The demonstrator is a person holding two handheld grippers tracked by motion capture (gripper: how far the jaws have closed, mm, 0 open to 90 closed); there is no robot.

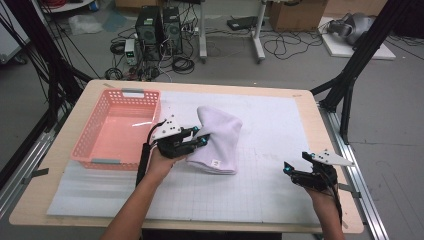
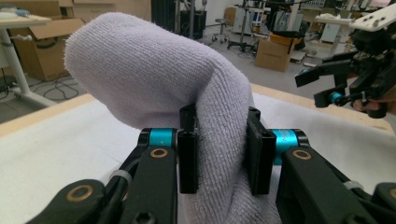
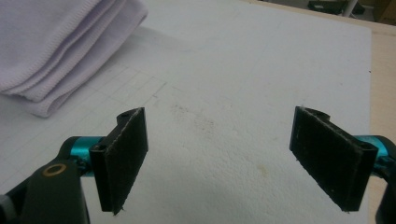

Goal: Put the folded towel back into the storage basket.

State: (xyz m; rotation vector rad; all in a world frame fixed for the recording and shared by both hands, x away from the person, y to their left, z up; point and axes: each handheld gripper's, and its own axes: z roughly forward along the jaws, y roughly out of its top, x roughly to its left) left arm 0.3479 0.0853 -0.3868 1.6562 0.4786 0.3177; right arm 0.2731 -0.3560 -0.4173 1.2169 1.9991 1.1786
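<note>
Towel (image 1: 218,140) folding appears to be nearly done, judging by the neat stacked layers; the pale lilac terry towel is lying on the white gridded mat (image 1: 260,195) just right of the pink plastic basket (image 1: 118,127), which is standing empty. Left gripper (image 1: 202,138) is pinching a thick fold of the towel and raising it into a hump, its pads (image 2: 188,161) pressing the cloth from both sides. Right gripper (image 1: 286,169) is waiting well apart near the table's right edge, jaws spread wide with nothing between. Likely remaining: moving the towel into the basket. A small white tag (image 1: 215,162) is showing on the towel, its print too small to read.
</note>
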